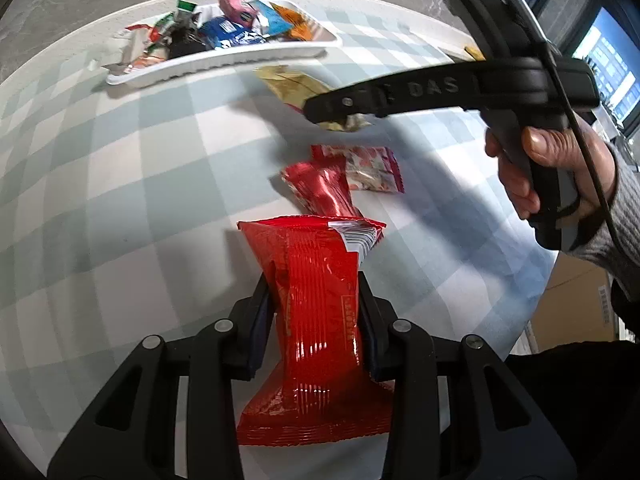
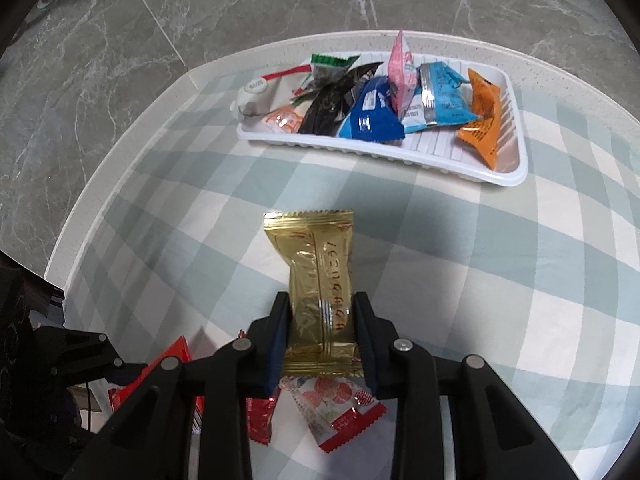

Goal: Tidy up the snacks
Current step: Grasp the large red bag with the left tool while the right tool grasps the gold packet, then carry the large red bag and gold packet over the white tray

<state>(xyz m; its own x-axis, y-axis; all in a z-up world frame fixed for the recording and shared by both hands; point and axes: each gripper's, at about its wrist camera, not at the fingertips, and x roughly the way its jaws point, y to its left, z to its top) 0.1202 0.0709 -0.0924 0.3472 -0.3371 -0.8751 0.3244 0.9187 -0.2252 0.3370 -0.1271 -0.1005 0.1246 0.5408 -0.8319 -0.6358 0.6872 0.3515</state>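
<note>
A glossy red snack packet (image 1: 316, 320) is standing lengthwise between the fingers of the left gripper (image 1: 316, 320), pinched at its middle, crimped ends flaring. A gold foil packet (image 2: 320, 288) with red lettering is being clamped near its lower end by the right gripper (image 2: 320, 344), its far end pointing toward the white ribbed tray (image 2: 512, 176). The tray is holding mixed wrappers: white, black, blue, pink, light blue and orange. A dark red wrapper (image 1: 320, 192) and a strawberry-print packet (image 1: 372, 170) are lying touching on the checked tablecloth (image 1: 140, 168).
</note>
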